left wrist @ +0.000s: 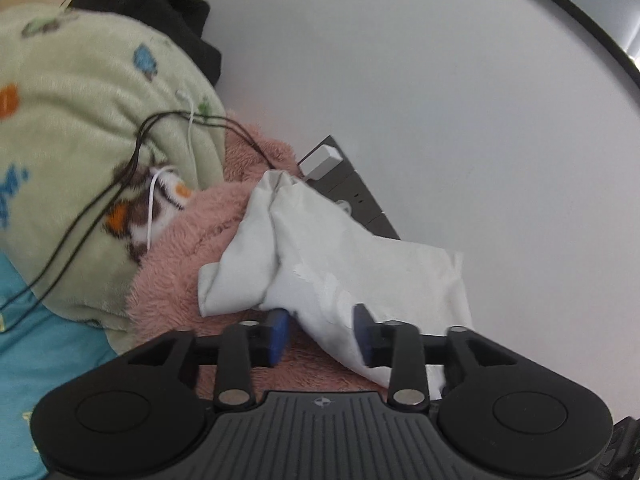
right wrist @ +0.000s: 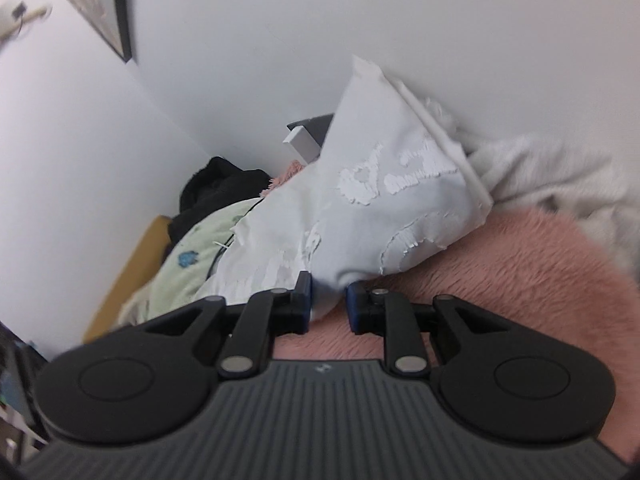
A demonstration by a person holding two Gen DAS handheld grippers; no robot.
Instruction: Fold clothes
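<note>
A white garment (left wrist: 340,256) with a cracked white print lies bunched on a pink fluffy blanket (left wrist: 172,280), its far end against the wall. My left gripper (left wrist: 320,336) is open. A corner of the garment lies loose between its blue pads (left wrist: 280,336), nearer the right one. In the right wrist view the same white garment (right wrist: 400,208) rises in a peak against the wall. My right gripper (right wrist: 329,304) is shut on a bunched fold at its lower edge, just above the pink blanket (right wrist: 520,280).
A light green patterned blanket (left wrist: 80,120) with black and white cables (left wrist: 100,204) across it lies to the left, with a black garment (left wrist: 160,12) behind it. A dark wall socket strip (left wrist: 352,192) with a white plug sits behind the garment. A white fluffy cloth (right wrist: 560,176) lies at the right.
</note>
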